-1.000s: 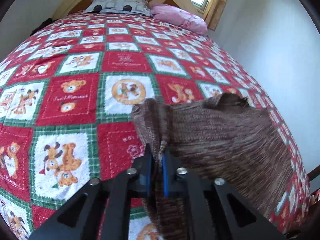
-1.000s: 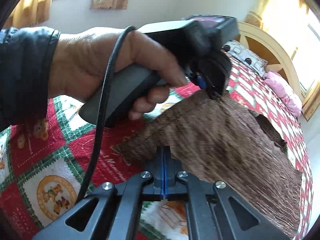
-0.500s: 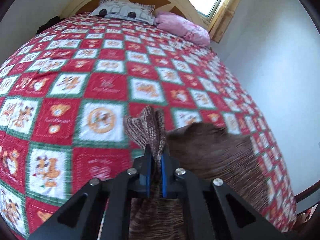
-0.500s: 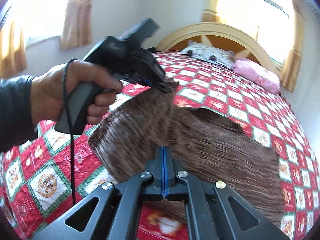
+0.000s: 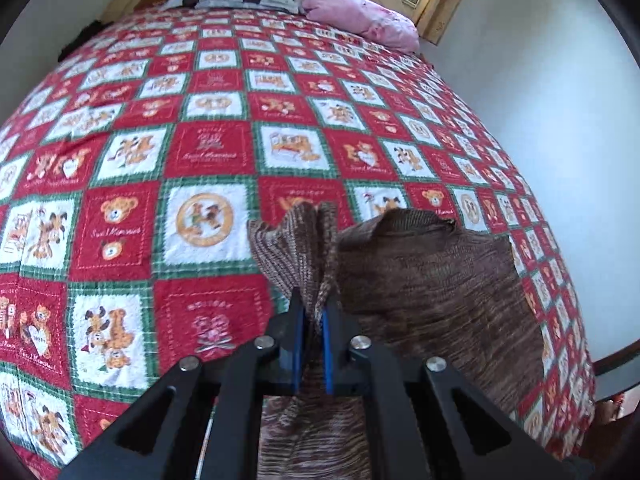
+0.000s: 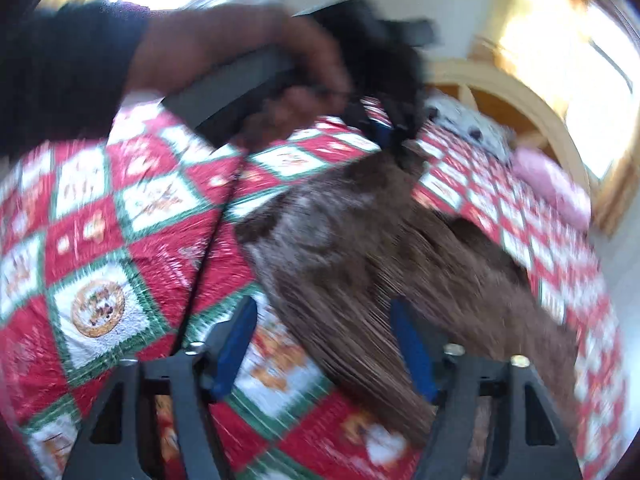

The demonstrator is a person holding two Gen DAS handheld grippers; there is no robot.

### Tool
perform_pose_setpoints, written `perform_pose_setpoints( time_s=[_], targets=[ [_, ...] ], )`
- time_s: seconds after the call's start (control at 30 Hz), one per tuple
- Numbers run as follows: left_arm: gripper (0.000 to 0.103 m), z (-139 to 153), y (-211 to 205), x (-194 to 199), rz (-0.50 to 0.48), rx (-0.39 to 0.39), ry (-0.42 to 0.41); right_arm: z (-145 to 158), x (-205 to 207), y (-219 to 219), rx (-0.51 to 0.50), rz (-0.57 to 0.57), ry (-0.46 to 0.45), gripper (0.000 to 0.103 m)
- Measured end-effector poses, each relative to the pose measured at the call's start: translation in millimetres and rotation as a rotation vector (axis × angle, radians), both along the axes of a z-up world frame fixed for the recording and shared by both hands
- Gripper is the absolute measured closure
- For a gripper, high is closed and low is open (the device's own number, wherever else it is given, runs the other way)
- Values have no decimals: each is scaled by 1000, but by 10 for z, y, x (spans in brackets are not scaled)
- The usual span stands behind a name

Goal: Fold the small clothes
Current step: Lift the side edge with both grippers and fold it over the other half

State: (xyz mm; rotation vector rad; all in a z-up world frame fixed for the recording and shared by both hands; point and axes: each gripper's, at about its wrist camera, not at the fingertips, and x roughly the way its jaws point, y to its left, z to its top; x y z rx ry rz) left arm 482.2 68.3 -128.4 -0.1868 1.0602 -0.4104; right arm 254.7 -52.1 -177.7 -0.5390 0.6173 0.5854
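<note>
On the quilted bedspread (image 5: 208, 152), left hand-held gripper (image 5: 311, 320) pinches the ribbed brown knit (image 5: 432, 288); right hand-held gripper (image 6: 324, 344) is opening.

The only writing stands on the quilt (image 5: 208, 152) in the left wrist view. A red square left of centre, with two bear faces, carries script that seems to read "Sweet Memories" (image 5: 116, 232). The red square in the upper middle bears similar script under a small emblem (image 5: 210, 156), too small to be sure of. Other red squares show lettering too fine to read. In the right wrist view, blur hides any print.
</note>
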Motion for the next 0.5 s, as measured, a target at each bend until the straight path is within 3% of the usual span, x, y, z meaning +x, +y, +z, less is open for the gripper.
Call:
perform_pose_setpoints(
  time_s=[0.13,0.27,0.4,0.43,0.47,0.5],
  targets=[
    [95,-183,192,67,-26,-38,33,-192,64,554,-177,51,-64,46],
    [95,-343,331,128,-27,-106,66,-385,89,929,-278,91,-90,46],
    [95,-419,414,146,-39,-142,72,-402,215,1074,-291,65,-128,46],
    [95,-431,430,152,-38,-148,74,-390,263,1066,-279,56,-118,52],
    [95,-436,440,151,-36,-157,75,-388,304,1056,-270,48,-102,92],
    [95,-433,447,150,-32,-161,74,-390,341,1030,-278,22,-98,96]
  ],
)
